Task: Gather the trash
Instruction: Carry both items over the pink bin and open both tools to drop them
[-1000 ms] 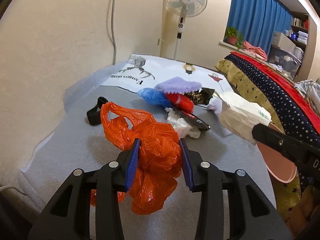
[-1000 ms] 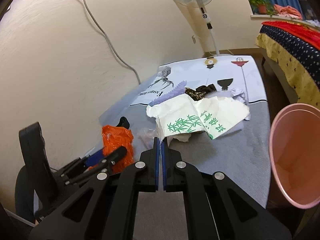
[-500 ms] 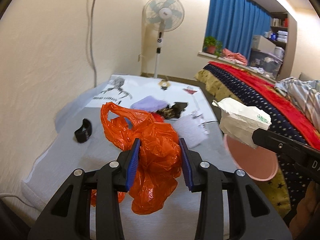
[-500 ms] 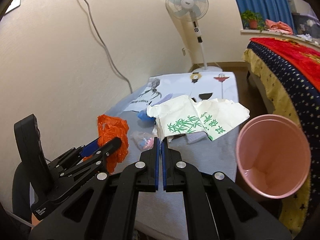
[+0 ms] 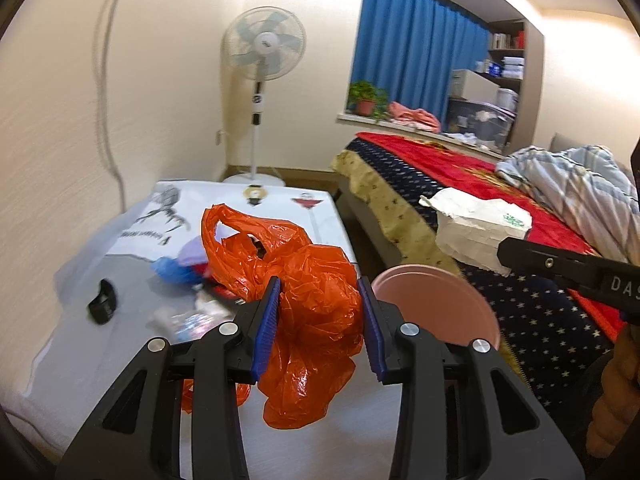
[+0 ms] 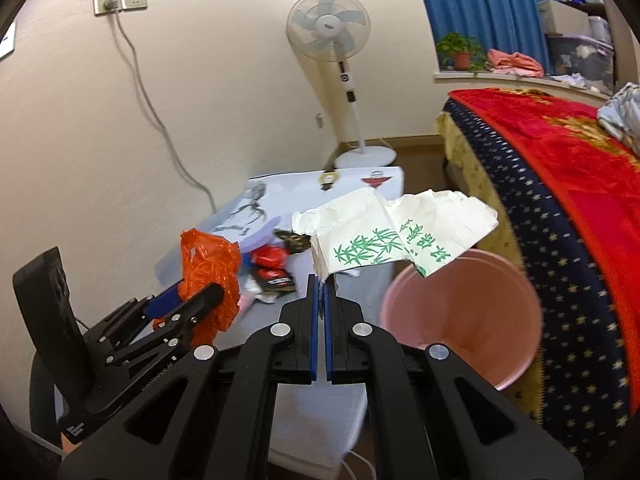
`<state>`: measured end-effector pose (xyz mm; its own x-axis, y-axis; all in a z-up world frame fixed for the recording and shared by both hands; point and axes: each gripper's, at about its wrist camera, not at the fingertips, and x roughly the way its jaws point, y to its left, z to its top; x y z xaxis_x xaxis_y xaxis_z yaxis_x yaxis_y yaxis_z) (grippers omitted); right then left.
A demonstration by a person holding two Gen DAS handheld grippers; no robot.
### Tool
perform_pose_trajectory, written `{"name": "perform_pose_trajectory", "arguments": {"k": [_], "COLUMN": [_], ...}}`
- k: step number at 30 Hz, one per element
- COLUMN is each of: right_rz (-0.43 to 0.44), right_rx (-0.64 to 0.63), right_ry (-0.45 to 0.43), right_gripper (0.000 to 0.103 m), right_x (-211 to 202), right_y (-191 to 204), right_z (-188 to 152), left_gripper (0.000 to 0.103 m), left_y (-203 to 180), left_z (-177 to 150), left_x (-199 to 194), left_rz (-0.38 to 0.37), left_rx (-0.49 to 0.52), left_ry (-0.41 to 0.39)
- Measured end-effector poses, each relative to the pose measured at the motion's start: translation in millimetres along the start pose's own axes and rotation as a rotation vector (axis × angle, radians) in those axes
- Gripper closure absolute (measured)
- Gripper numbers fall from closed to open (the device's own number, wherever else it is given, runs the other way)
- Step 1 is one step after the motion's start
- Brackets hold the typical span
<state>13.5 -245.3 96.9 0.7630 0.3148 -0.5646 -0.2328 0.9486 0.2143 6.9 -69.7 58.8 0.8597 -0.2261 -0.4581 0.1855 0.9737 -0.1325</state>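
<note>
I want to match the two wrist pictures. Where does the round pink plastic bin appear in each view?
Left wrist view: the round pink plastic bin is right of centre, just behind the right finger of the left gripper, partly hidden by it.
Right wrist view: the bin is lower right, under the white paper bag with green print.
Shared landmark: the white standing fan by the wall.

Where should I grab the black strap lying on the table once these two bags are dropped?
Take the black strap across its raised loop, probably coming straight down from above. It lies alone on the grey table near the wall side, apart from the wrapper pile, and its band stands up off the surface, so a finger could likely slip to either side. It is blurred; detail is uncertain.
</note>
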Motion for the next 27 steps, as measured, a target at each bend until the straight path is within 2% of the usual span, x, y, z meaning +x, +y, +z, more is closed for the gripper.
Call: {"name": "perform_pose_trajectory", "arguments": {"k": [9, 13, 18, 24, 27], "right_rz": [-0.101, -0.135, -0.151, -0.169, -0.172], "right_rx": [0.006, 0.059, 0.141, 0.143, 0.147], "right_ry": [-0.008, -0.01, 0.011, 0.035, 0.046], "right_gripper": [0.1, 0.1, 0.1, 0.1, 0.1], "right_x": [-12.8, -7.1, 12.1, 29.6, 38.9], "right_y": [-51.5, -83.4, -114.1, -120.4, -124.0], "right_z": [26.0, 32.2, 19.1, 13.7, 14.9], "left_gripper": [0.065, 0.065, 0.065, 0.065, 0.065], "left_y": [-52.1, -76.2, -90.7, -97.4, -102.4], "left_z": [21.1, 26.7, 17.2, -0.5, -9.8], "left_x": [27.9, 51.1, 84.1, 111.7, 124.7], "left_rz": [-0.111, -0.167, -0.23, -0.244, -0.252], "left_rx": [0.069, 0.121, 0.155, 0.154, 0.188], "left_ry": [0.017, 0.028, 0.049, 0.066, 0.084]}}
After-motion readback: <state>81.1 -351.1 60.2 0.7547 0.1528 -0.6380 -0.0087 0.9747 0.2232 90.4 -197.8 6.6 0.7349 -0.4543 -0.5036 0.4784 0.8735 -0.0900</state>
